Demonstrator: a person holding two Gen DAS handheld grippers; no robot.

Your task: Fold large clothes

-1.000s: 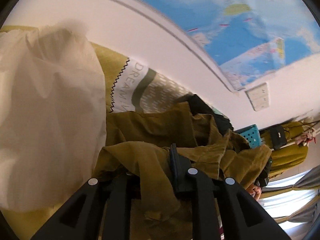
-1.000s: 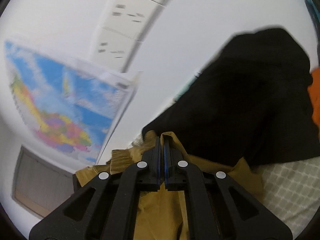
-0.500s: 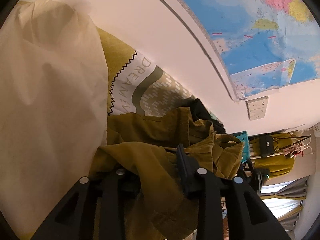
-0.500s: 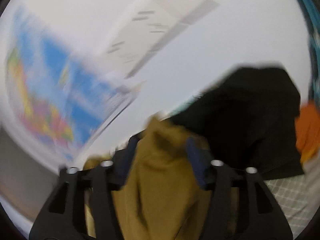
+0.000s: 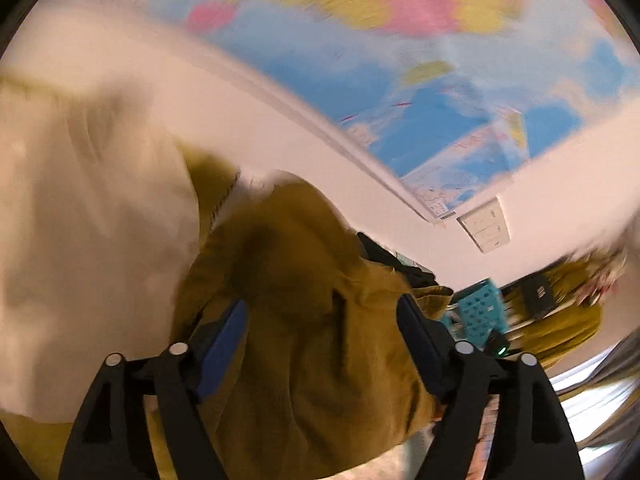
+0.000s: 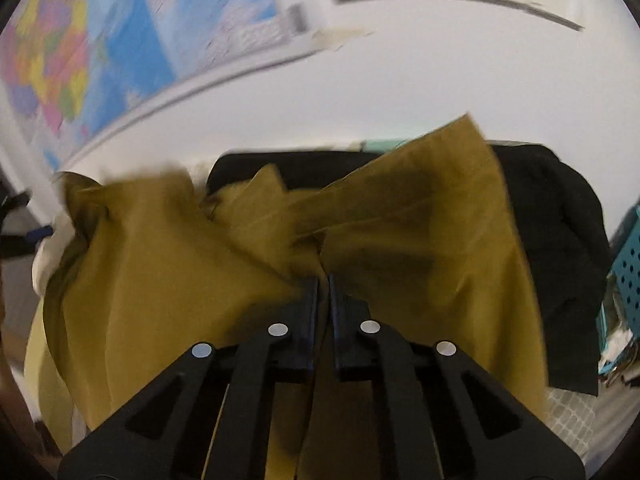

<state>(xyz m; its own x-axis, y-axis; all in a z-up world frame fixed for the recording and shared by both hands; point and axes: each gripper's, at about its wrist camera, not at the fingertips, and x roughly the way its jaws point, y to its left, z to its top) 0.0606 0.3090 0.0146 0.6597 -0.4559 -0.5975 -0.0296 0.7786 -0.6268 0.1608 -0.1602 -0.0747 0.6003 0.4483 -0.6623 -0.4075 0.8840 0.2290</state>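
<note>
Right claw (image 6: 323, 280) pinches the mustard garment (image 6: 420, 232) at centre; only the left view shows the left claw (image 5: 320, 312) spread around it.

Motion blur is smearing the world map (image 5: 400, 52) and the cream fabric (image 5: 80, 220) in the left wrist view. The olive-brown garment (image 5: 304, 340) is running past the bottom edge, and it is hiding part of the black garment (image 6: 560, 248).

No legible text or labels.
</note>
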